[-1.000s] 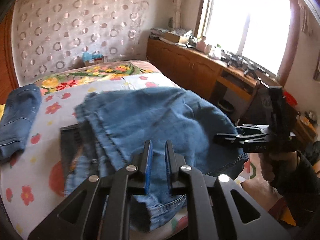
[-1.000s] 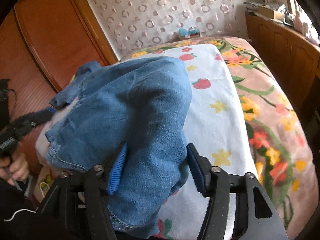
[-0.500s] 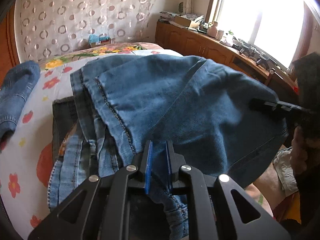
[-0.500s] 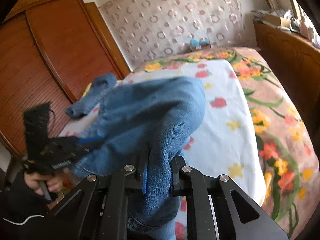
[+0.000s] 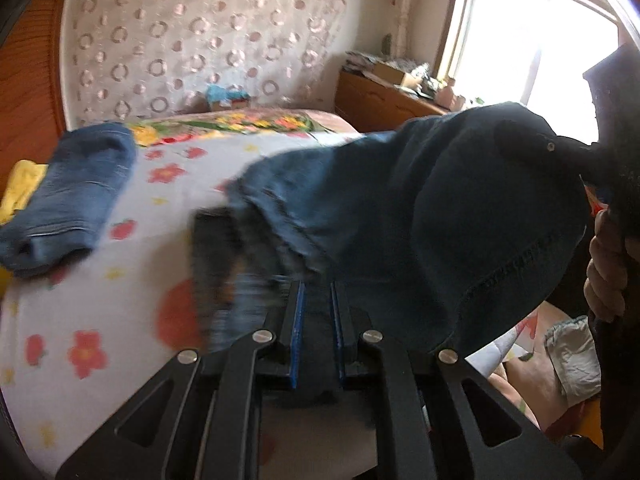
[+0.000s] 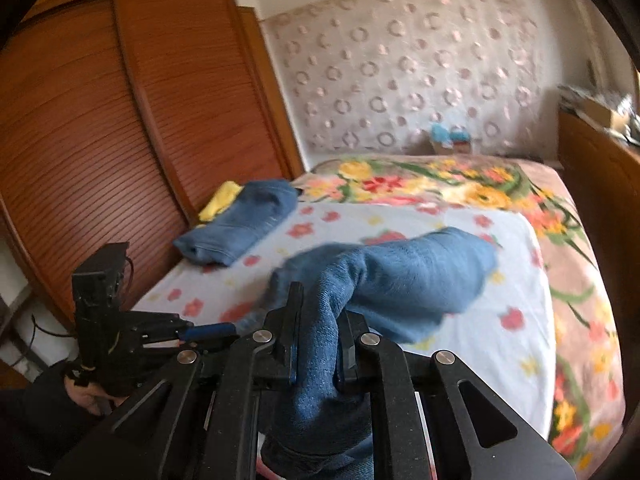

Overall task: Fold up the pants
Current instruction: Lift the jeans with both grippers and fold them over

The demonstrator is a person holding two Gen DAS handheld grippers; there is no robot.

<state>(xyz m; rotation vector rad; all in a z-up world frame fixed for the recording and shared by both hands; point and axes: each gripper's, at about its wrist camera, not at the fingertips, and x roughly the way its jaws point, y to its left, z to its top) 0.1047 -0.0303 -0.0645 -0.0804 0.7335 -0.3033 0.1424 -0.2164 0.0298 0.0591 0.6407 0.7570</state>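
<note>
1. Left gripper (image 5: 317, 312): jaws pinching a fold of the blue denim pants (image 5: 420, 216).
2. Right gripper (image 6: 318, 320): jaws clamped on another bunch of the same pants, which drape forward, raised above the floral-sheeted bed (image 6: 400, 224).
3. Beyond both jaws, far left: a folded blue denim garment (image 6: 240, 224) lying on a yellow cloth (image 6: 220, 200).

Daylight floods in from the window (image 5: 560, 48), which is blown out to white in the left wrist view. Against that glare the lifted jeans (image 5: 420, 208) look dark, almost navy, while in the right wrist view they read mid-blue under even, softer light. Motion blur smears the cloth's edges and the flowered sheet (image 6: 400, 232). Both fisheye pictures bend straight lines and darken toward the corners.
</note>
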